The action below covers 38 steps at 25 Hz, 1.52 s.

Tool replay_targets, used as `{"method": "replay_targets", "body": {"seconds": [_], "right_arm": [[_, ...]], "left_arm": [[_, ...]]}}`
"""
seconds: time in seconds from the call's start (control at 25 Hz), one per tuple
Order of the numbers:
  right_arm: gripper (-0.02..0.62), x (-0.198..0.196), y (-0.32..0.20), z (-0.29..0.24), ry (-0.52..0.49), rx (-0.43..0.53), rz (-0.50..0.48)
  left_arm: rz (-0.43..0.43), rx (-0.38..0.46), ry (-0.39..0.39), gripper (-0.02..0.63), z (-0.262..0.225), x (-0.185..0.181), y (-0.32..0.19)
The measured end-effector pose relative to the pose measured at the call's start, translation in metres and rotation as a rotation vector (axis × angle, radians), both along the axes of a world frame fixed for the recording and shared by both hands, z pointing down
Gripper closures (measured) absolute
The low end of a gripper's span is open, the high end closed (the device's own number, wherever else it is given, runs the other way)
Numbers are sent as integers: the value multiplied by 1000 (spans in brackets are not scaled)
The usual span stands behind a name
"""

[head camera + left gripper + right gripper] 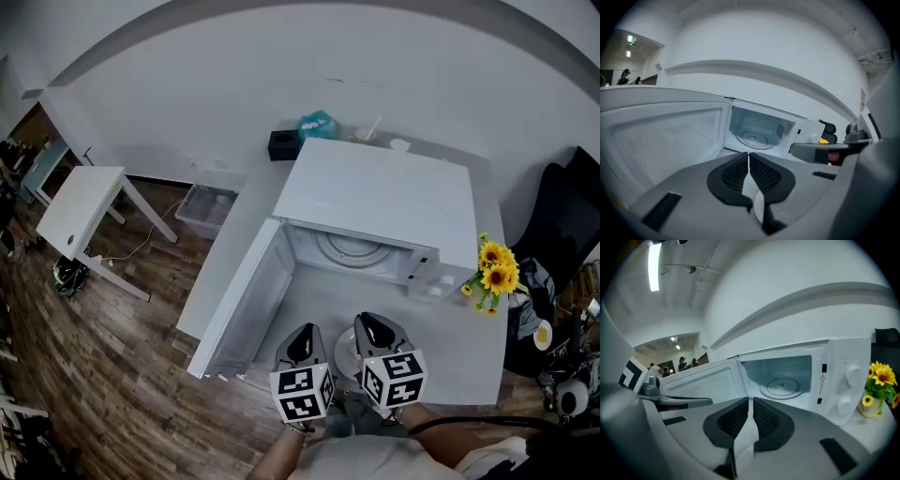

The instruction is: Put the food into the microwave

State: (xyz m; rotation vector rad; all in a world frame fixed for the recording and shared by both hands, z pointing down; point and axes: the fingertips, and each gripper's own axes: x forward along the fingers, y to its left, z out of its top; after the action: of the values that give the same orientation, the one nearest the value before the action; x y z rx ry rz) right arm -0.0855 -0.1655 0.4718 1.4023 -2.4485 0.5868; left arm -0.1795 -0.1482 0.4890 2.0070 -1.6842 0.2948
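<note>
Counting first: one microwave (375,192), one white dish (343,354), two tongs, one bunch of sunflowers (495,267), two cups, and two tables.

The microwave stands on the large white table (469,370) with its door (239,309) swung fully open to the left. Its cavity holds one round glass turntable (352,248). Two white knobs (853,375) sit one above the other on its front panel.

The white dish is outside the microwave, in front of the open cavity, near the table's front edge. It lies between the two tongs. The left tongs (306,336) are pressed together on a thin white wall at the dish's left side. The right tongs (375,323) pinch the wall at its right side in the same way. Both point towards the cavity. What lies in the dish cannot be made out, since the tongs cover most of it. Whether it rests on the table or hangs just above it cannot be told either.

The sunflowers stand just right of the microwave. Behind it are a black box (283,145), a teal packet (317,124), one cup with a stick in it (366,136) and a smaller cup (400,145). To the left, well apart on the wooden floor, stand a smaller white table (80,208) and one clear plastic bin (208,208).
</note>
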Motion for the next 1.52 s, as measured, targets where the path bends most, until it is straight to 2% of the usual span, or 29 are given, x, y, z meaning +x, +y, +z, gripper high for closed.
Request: {"method": "replay_targets", "body": {"seconds": [0.04,0.12,0.16,0.28,0.56,0.8,1.24,1.52], "right_arm": [[575,3,0,4,0,-7,9],[574,9,0,13,2,-24,29],[572,12,0,17,4,-33,39],[552,23,3,34,9,-69,73],[549,66,20,91,40,-192,162],[549,84,37,123,65,-260,187],[549,99,56,155,67,-341,217],[549,105,54,169,69,-370,228]], "left_arm": [[5,-9,5,593,4,2,1],[15,-32,22,511,14,6,2],[17,-46,28,508,20,7,3],[26,-91,31,508,38,9,8],[63,-201,20,508,90,25,23],[93,-279,29,508,125,37,35],[113,-367,45,508,154,43,46],[120,-381,47,508,162,46,41]]}}
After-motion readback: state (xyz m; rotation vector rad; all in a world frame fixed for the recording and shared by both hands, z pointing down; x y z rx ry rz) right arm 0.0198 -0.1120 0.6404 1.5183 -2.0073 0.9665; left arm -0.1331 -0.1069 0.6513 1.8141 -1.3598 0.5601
